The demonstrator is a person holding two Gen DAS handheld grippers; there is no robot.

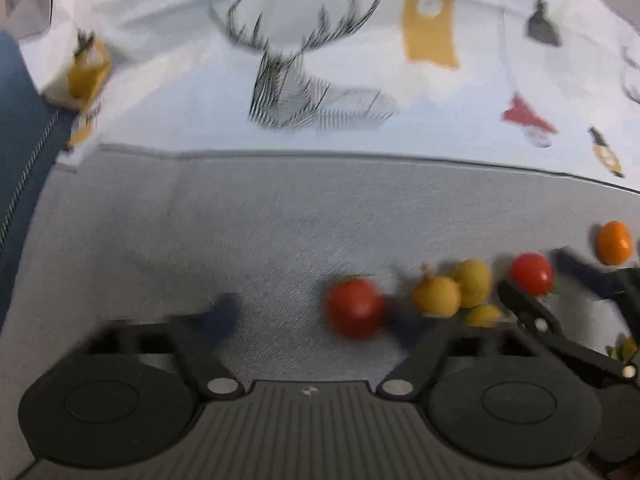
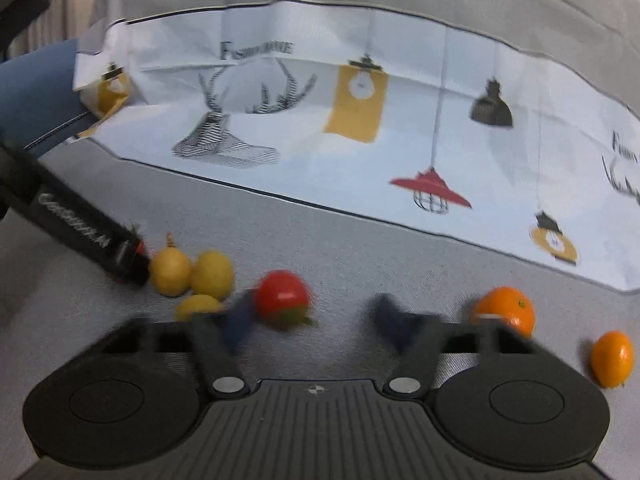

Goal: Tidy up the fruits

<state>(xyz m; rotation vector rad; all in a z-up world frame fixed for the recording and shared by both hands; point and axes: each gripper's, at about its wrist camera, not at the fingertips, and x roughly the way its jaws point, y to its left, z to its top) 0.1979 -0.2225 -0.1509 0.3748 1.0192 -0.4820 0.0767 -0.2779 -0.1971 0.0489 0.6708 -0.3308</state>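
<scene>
My left claw point(image 1: 314, 318) stands released, blurred, with a red tomato point(image 1: 354, 308) just inside its right finger. My right claw point(image 2: 314, 320) is released too, a second tomato point(image 2: 284, 296) beside its left finger, on grey fabric point(image 2: 360, 248).

Grey woven cloth point(image 2: 360, 248), white printed bag point(image 2: 304, 120) lying behind it, blue fabric point(image 1: 20, 128) at left
</scene>
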